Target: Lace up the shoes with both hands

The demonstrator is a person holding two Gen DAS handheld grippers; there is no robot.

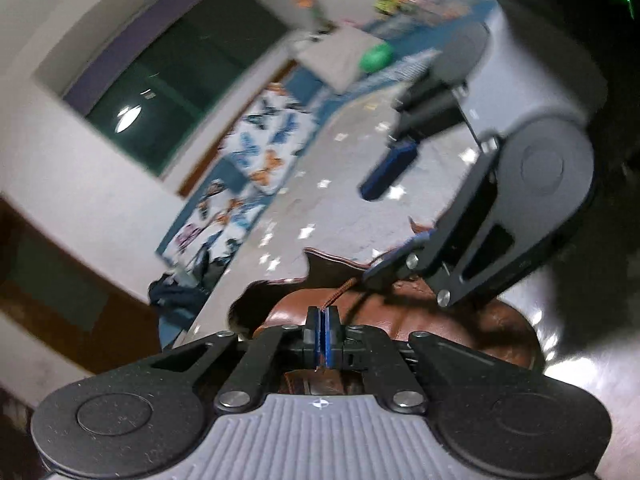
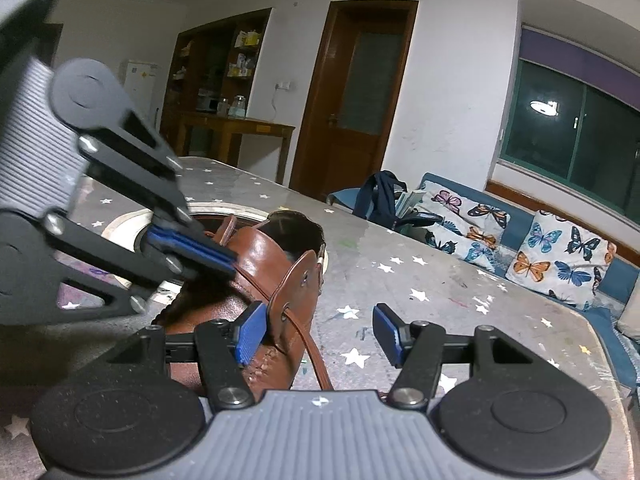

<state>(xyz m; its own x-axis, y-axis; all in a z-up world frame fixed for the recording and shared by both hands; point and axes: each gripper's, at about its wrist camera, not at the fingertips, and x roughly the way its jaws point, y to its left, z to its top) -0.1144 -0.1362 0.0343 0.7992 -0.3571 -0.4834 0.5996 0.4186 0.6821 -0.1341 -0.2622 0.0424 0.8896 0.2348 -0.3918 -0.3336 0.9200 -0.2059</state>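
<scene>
While the left gripper pinches the lace, the right gripper gapes, angled downward.

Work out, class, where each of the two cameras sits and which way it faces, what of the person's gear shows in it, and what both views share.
Left wrist view: sits on the left gripper, looking along its shut fingers over the brown leather shoe toward a dark window; the open right gripper shows opposite.
Right wrist view: sits on the right gripper, facing the shoe, a wooden door and butterfly cushions; the left gripper enters from the left.
Shared: the shoe, its brown lace, the star-patterned table, the window.
</scene>
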